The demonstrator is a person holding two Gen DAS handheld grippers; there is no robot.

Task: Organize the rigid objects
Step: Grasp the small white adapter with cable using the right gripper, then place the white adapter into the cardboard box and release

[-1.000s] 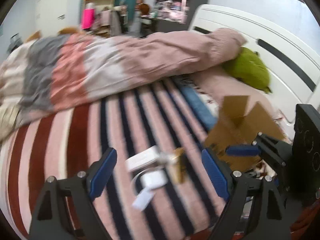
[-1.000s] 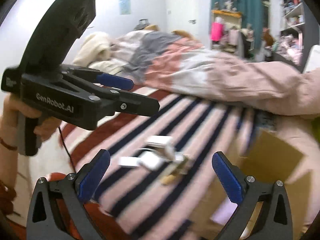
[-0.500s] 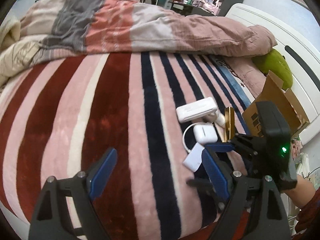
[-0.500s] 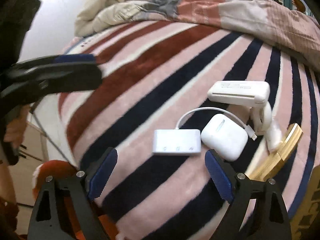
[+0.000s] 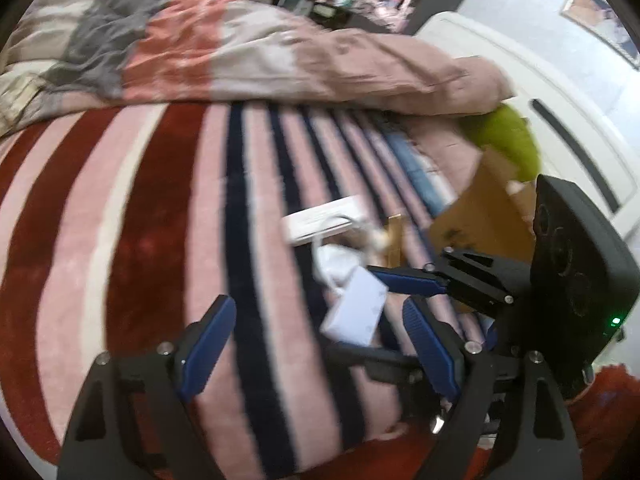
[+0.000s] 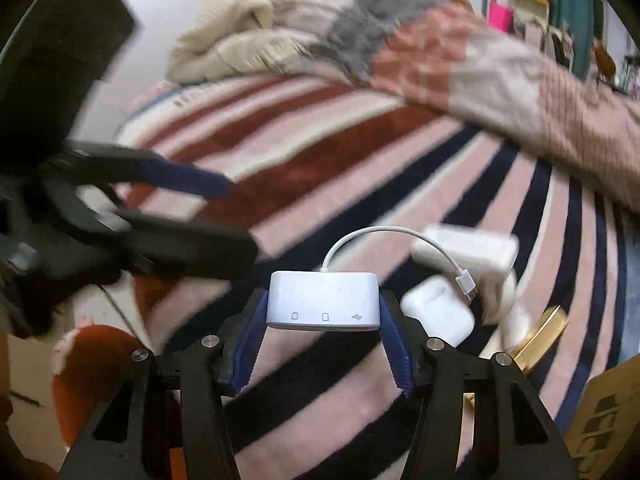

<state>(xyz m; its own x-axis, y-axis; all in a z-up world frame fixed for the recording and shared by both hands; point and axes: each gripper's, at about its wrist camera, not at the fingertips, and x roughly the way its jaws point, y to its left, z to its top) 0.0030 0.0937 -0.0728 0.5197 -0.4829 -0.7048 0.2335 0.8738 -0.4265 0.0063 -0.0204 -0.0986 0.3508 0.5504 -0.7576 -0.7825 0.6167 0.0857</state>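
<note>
My right gripper (image 6: 322, 320) is shut on a white USB adapter hub (image 6: 323, 300) with a short white cable, held just above the striped blanket; it shows in the left wrist view (image 5: 356, 312) too. Beside it lie a white earbud case (image 6: 438, 312), a white rectangular box (image 6: 468, 248) and a gold object (image 6: 544, 332). My left gripper (image 5: 316, 344) is open and empty, to the left of the hub. A cardboard box (image 5: 480, 216) stands at the right.
The striped blanket (image 5: 160, 200) covers the bed. A bunched quilt (image 5: 240, 52) lies at the back, a green cushion (image 5: 508, 140) by the white headboard (image 5: 560, 92). The bed edge is near at the bottom.
My right gripper has closed on the adapter hub and lifted it slightly off the blanket. The left gripper has shifted, still open.
</note>
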